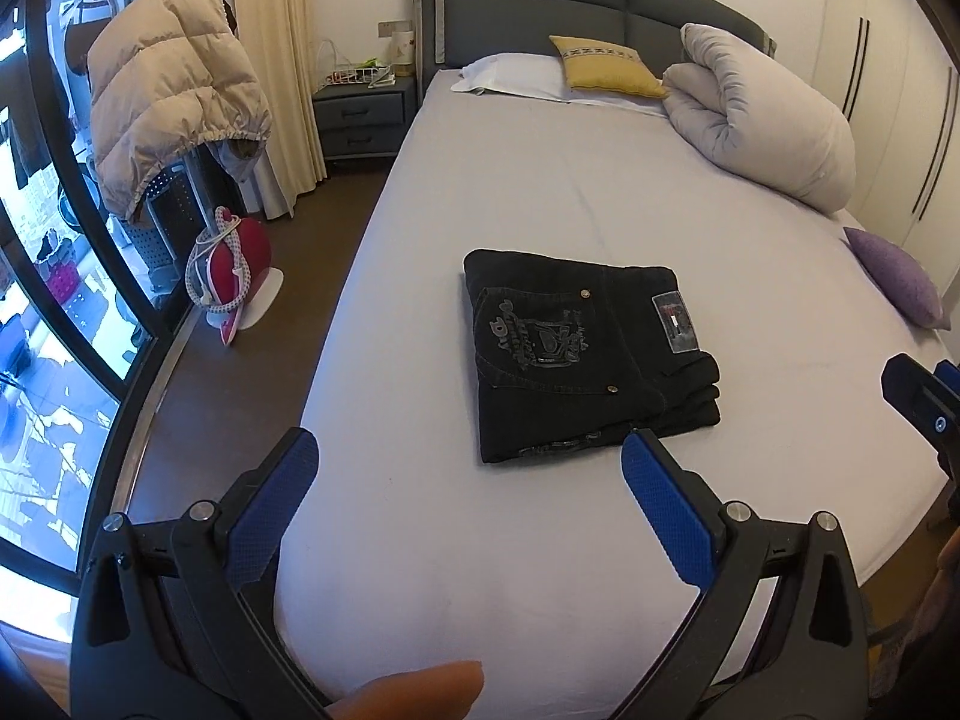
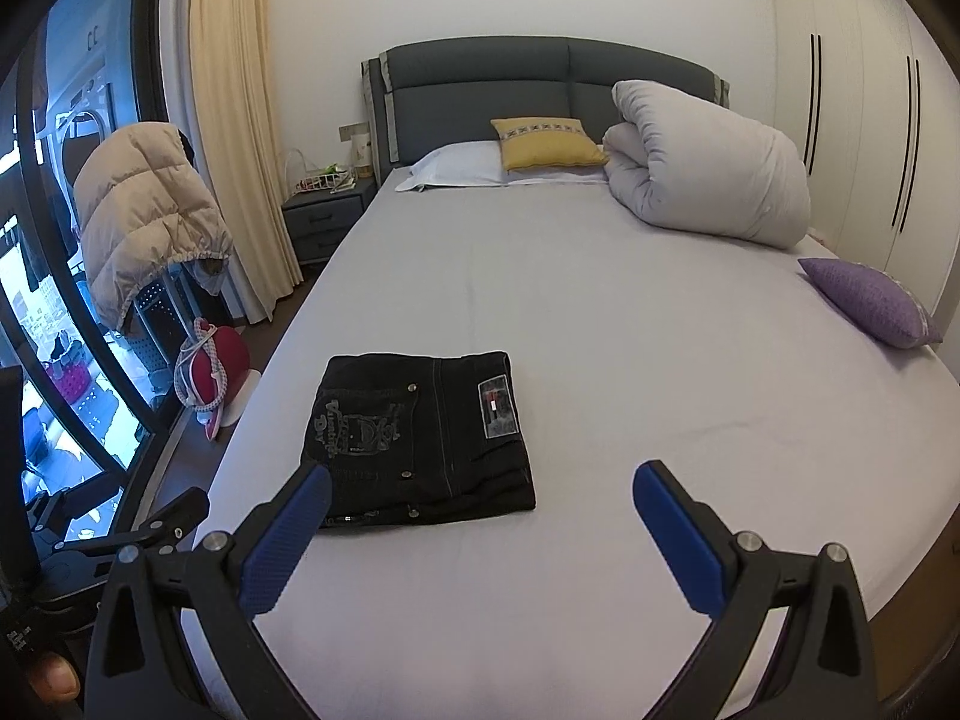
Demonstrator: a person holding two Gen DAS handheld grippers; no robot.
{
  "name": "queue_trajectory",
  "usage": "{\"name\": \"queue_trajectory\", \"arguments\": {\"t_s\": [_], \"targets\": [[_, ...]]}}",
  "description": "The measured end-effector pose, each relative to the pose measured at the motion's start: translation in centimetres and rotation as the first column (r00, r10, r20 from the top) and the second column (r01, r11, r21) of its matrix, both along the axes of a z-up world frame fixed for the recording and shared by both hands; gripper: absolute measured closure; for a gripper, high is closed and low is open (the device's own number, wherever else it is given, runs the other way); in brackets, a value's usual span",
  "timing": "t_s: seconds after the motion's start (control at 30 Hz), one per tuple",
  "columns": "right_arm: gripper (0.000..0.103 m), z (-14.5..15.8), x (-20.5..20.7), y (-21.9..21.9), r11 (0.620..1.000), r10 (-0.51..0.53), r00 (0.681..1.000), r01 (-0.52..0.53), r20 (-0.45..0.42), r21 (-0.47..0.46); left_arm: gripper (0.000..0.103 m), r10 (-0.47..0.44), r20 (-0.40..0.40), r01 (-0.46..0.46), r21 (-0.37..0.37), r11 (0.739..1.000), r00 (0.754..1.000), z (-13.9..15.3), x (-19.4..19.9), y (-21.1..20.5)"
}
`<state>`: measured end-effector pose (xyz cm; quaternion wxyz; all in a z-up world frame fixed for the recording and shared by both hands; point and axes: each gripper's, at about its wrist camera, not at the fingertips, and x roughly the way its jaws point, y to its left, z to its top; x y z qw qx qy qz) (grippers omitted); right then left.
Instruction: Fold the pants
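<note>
Black pants [image 1: 585, 354] lie folded into a compact rectangle on the pale bed sheet [image 1: 540, 198], back pocket print and label patch facing up. My left gripper [image 1: 471, 456] is open and empty, held above the bed's near edge just short of the pants. In the right wrist view the pants [image 2: 426, 438] lie ahead and left of my right gripper [image 2: 483, 489], which is open and empty above the sheet [image 2: 600, 300]. The right gripper also shows at the right edge of the left wrist view [image 1: 924, 408].
A rolled white duvet [image 1: 762, 114], a yellow cushion [image 1: 606, 63] and a white pillow [image 1: 516, 75] lie at the headboard. A purple cushion [image 1: 894, 282] sits at the bed's right edge. A red iron [image 1: 231, 270], a puffy coat [image 1: 168, 84] and a nightstand [image 1: 363, 114] stand left.
</note>
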<state>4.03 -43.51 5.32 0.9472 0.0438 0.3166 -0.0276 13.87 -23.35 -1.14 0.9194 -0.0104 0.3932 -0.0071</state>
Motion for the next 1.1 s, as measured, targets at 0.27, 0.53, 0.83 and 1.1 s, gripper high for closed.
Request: {"name": "queue_trajectory", "arguments": {"t_s": [0.27, 0.53, 0.83, 1.1], "targets": [[0.000, -0.11, -0.02, -0.01, 1.000, -0.001, 1.000, 0.001, -0.002, 0.001, 0.000, -0.002, 0.002, 0.002, 0.007, 1.000, 1.000, -0.14, 0.02, -0.07], [0.000, -0.59, -0.11, 0.05, 1.000, 0.001, 1.000, -0.001, -0.008, 0.007, 0.000, -0.011, 0.003, 0.011, 0.013, 1.000, 1.000, -0.43, -0.14, -0.23], [0.000, -0.57, -0.12, 0.09, 1.000, 0.000, 1.000, 0.000, -0.009, 0.009, 0.000, -0.014, 0.000, 0.014, 0.015, 1.000, 1.000, -0.45, -0.37, -0.29], [0.000, -0.58, -0.12, 0.12, 1.000, 0.001, 1.000, -0.001, -0.011, 0.011, 0.000, -0.015, 0.000, 0.015, 0.015, 1.000, 1.000, -0.44, -0.34, -0.31]]}}
